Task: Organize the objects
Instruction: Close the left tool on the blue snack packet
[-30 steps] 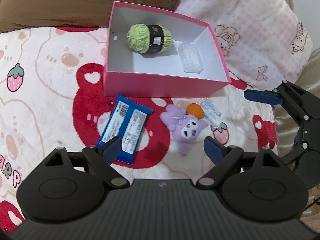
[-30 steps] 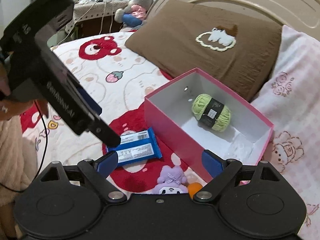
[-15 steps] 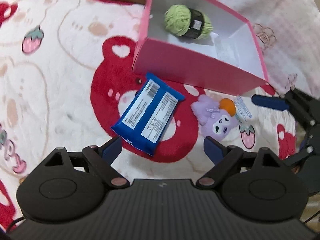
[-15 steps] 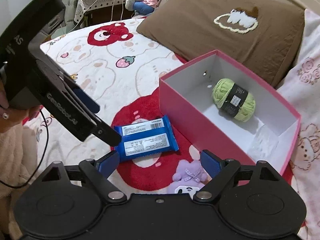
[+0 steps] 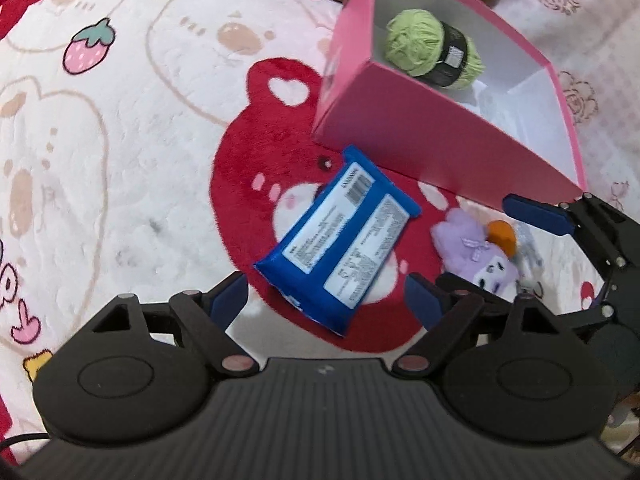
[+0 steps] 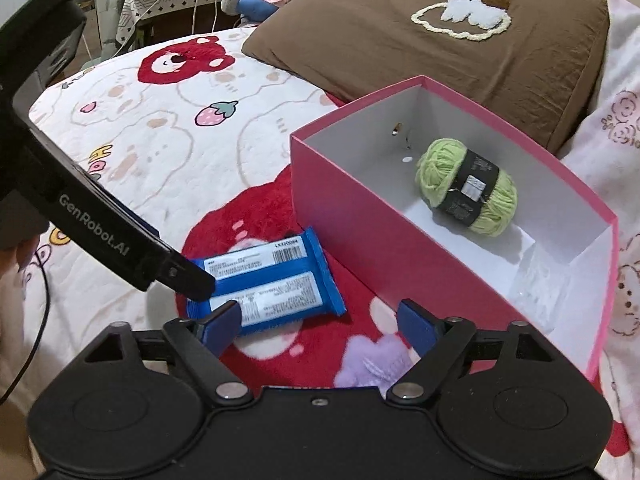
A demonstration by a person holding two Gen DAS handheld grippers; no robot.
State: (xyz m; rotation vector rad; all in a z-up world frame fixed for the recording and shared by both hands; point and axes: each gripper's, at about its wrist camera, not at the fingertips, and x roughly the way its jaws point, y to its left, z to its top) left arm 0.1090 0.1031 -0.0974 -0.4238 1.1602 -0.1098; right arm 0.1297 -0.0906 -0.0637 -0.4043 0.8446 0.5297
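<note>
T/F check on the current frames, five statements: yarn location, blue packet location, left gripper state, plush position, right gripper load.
1. The green yarn ball lies inside the pink box. True.
2. The blue packet is in the box. False: it lies on the blanket outside the box, near its pink wall.
3. The left gripper is open, its fingers on either side of the packet's near end. True.
4. The purple plush sits on top of the yarn ball. False: it lies on the blanket beside the packet, outside the box.
5. The right gripper is holding the plush. False: it is open and empty.
</note>
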